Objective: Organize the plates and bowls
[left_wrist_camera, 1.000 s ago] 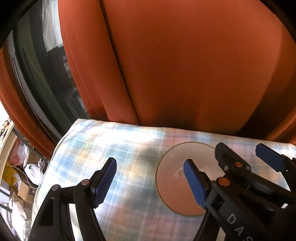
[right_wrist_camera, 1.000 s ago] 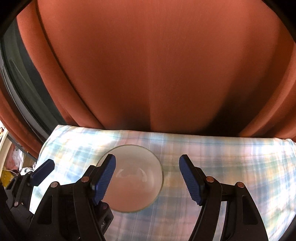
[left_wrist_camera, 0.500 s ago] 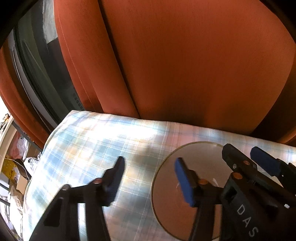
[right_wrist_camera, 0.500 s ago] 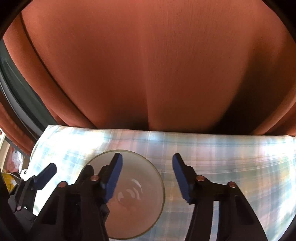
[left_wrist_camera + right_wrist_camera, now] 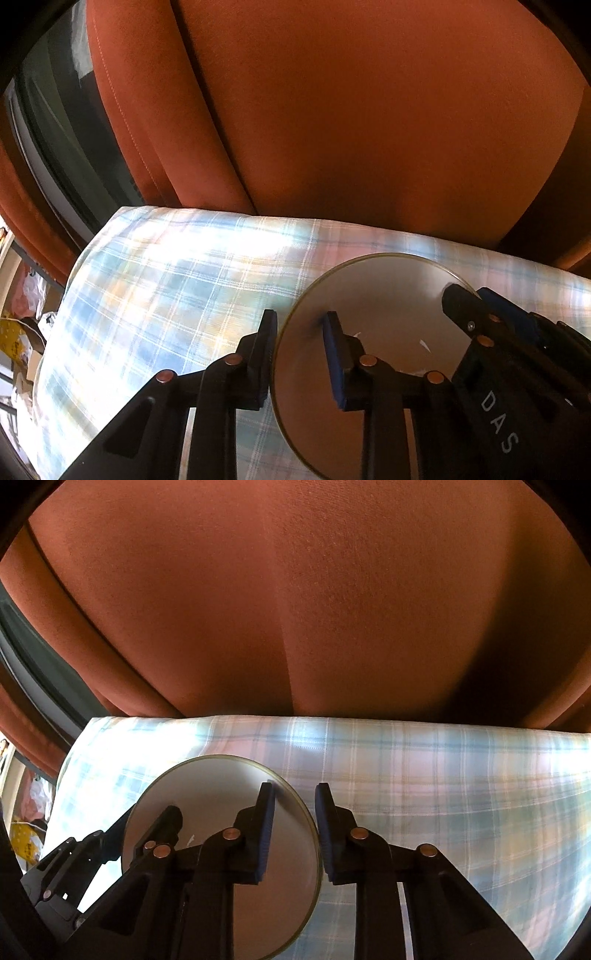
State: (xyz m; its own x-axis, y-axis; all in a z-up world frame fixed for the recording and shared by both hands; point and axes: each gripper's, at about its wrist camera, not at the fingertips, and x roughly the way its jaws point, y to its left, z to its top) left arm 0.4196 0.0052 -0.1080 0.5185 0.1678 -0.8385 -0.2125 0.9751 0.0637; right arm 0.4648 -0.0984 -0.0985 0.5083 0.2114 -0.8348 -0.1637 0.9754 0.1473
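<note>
On the plaid cloth (image 5: 155, 295) before the orange curtain (image 5: 369, 129), the glass bowl (image 5: 388, 295) now has both tools dropped onto opposite rims, left gripper (image 5: 301, 350) pinched shut on its left rim, right gripper (image 5: 295, 827) closing across its right rim — two-handed lift looks imminent.

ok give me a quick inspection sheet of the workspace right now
surface: plaid cloth, sunlit at the left
job's things: one glass bowl on the cloth, empty
clutter: nothing seen on the cloth
grippers: left gripper shut on one side of the bowl's rim; right gripper closing, the opposite rim between its jaws
cables: nothing seen
surroundings: orange fabric behind; window and bags at the far left
</note>
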